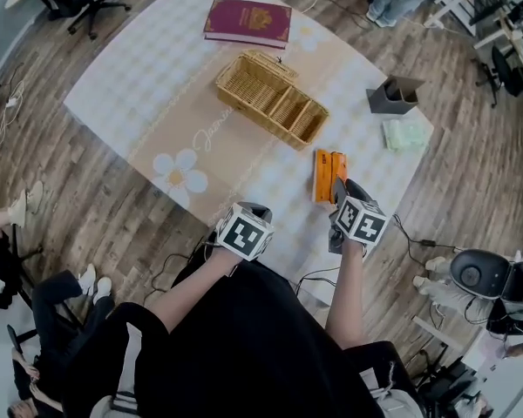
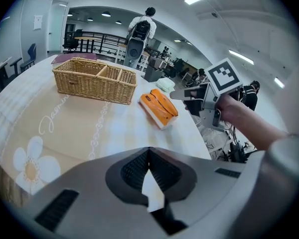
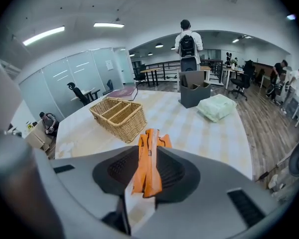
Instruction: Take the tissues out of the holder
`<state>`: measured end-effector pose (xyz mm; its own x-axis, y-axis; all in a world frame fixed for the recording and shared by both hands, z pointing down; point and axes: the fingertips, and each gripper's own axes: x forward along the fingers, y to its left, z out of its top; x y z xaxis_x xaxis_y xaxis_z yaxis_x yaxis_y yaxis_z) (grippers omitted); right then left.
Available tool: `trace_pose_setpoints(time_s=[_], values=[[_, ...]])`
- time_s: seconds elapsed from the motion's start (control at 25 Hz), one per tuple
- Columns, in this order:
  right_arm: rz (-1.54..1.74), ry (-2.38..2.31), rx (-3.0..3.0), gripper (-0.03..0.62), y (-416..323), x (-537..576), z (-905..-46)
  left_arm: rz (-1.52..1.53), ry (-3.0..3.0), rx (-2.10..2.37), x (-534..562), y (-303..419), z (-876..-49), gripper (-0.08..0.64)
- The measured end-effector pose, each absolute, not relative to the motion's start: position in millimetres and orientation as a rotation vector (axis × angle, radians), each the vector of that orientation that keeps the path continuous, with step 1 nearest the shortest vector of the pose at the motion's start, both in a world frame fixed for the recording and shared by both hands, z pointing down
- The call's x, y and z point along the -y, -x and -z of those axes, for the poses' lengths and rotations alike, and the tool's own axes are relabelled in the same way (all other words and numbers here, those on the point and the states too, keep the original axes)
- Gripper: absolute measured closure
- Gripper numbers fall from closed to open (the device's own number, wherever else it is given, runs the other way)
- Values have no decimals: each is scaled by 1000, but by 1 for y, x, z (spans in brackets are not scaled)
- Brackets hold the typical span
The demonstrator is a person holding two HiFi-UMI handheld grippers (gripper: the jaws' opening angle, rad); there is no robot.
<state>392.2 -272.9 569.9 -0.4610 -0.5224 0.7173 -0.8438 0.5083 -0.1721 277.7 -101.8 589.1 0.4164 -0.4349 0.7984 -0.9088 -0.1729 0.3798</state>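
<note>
The bench (image 1: 131, 85) carries a checked cloth with a printed flower at its near edge. On the bench's far right side stands the grey holder (image 1: 395, 95), upright, and the pale green tissue pack (image 1: 404, 135) lies flat on the cloth just beside it, on its near side, outside the holder and well apart from both grippers. Nearer the person, an orange pack (image 1: 329, 176) lies flat on the cloth between the wicker basket (image 1: 271, 98) and the bench's near edge. The right gripper (image 1: 338, 188) sits right at the near end of this pack. In the right gripper view the orange pack shows in the gap between the jaws, which stand released, their pads apart on either side rather than pressing on it. The left gripper view shows the pack resting on the bench with the right gripper's tips close beside it. The left gripper (image 1: 254, 209) hangs over the near edge of the bench, left of the orange pack and apart from it. Its jaws are clenched, the tips meeting, with only cloth showing through the narrow slit below them and nothing held. A maroon book (image 1: 247, 21) lies at the far side of the bench, beyond the basket.
</note>
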Motion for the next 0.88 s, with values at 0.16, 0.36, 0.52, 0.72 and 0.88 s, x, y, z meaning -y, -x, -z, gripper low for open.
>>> trace_pose_setpoints(time_s=[0.16, 0.36, 0.52, 0.72, 0.88], values=[[-716, -1141, 2172, 479, -397, 249, -554, -685, -1840, 1128, 103, -286, -585, 560], [-762, -1156, 2185, 519, -403, 220, -546, -719, -1888, 1055, 102, -300, -581, 560], [-816, -1166, 2185, 559, -408, 193, -545, -744, -1928, 1001, 103, -312, -581, 560], [-890, -1151, 2174, 577, -410, 159, -552, -767, -1963, 947, 103, -328, -580, 560], [-939, -1140, 2140, 577, -410, 130, -563, -825, -2002, 904, 100, -339, -583, 560]])
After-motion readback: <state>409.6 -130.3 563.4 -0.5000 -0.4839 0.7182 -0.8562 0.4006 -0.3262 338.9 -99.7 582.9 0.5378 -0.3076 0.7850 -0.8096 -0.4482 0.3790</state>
